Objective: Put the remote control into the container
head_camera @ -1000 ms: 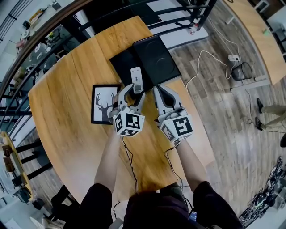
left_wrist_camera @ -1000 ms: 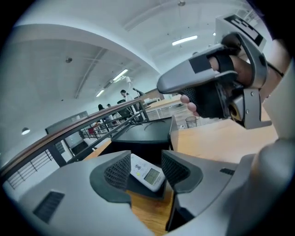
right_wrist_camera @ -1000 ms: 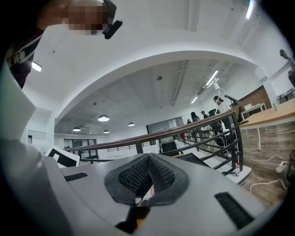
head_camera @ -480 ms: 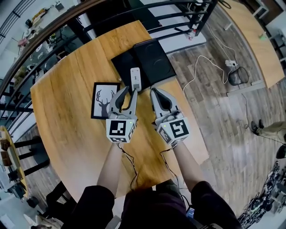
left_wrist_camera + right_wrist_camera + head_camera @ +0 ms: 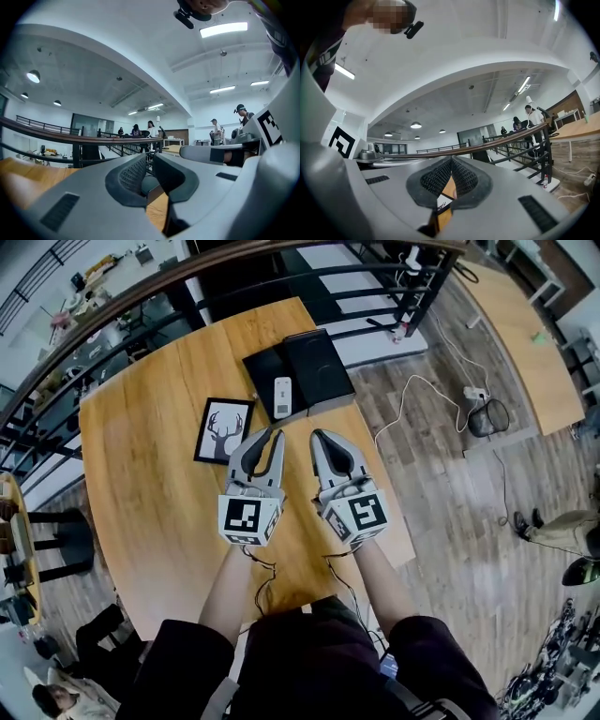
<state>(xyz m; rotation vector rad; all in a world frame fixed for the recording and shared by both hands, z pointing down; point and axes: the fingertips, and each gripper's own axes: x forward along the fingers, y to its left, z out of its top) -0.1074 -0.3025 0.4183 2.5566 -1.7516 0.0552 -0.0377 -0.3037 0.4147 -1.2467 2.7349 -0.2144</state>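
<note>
The white remote control lies flat on the black container at the far side of the round wooden table, on the left of its two black halves. My left gripper hovers a short way nearer me than the remote. Its jaws are closing to a narrow gap with nothing between them. My right gripper is beside it, also short of the container, with its pads together and nothing in them.
A framed deer picture lies on the table left of the container, close to the left gripper. The table edge runs just right of the right gripper. A dark railing borders the far side.
The left gripper has drawn back toward me from around the remote, and its jaws have narrowed. The remote stays on the black container. The right gripper moved back alongside.
</note>
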